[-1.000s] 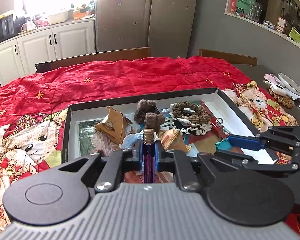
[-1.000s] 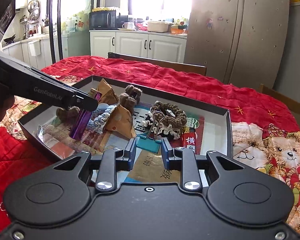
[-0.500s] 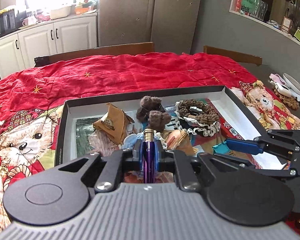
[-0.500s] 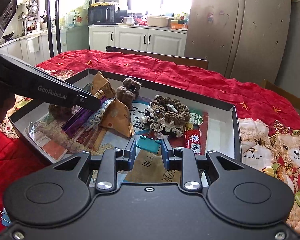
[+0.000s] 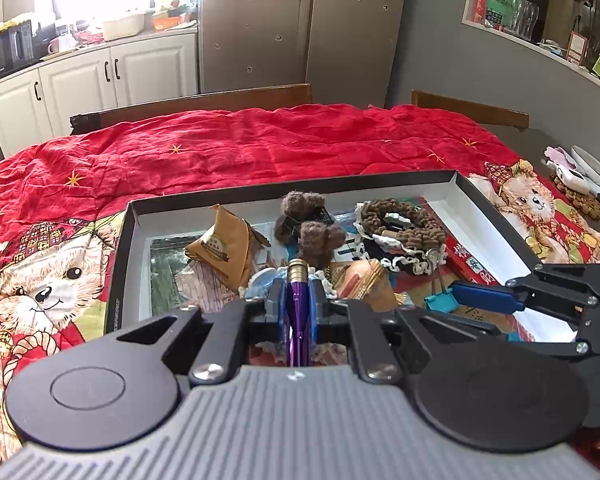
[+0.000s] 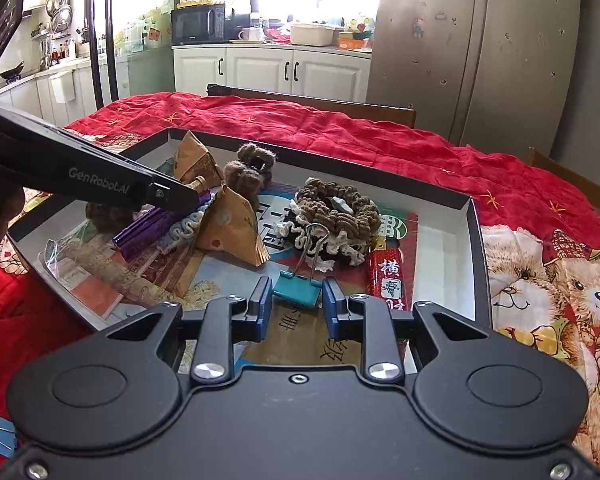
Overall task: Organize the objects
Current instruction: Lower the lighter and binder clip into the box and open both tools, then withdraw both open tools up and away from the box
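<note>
Change since a second ago is slight: both views sit a little nearer the black box (image 6: 474, 240); left tool (image 5: 297, 304) remains clamped on the purple pen (image 5: 297, 316), gold-tipped, over the box; right tool (image 6: 296, 302) stands apart, flanking the teal binder clip (image 6: 298, 288); red bear-print cloth (image 5: 260, 148) covers the tabletop; kitchen cabinets (image 6: 268, 70) behind.
</note>
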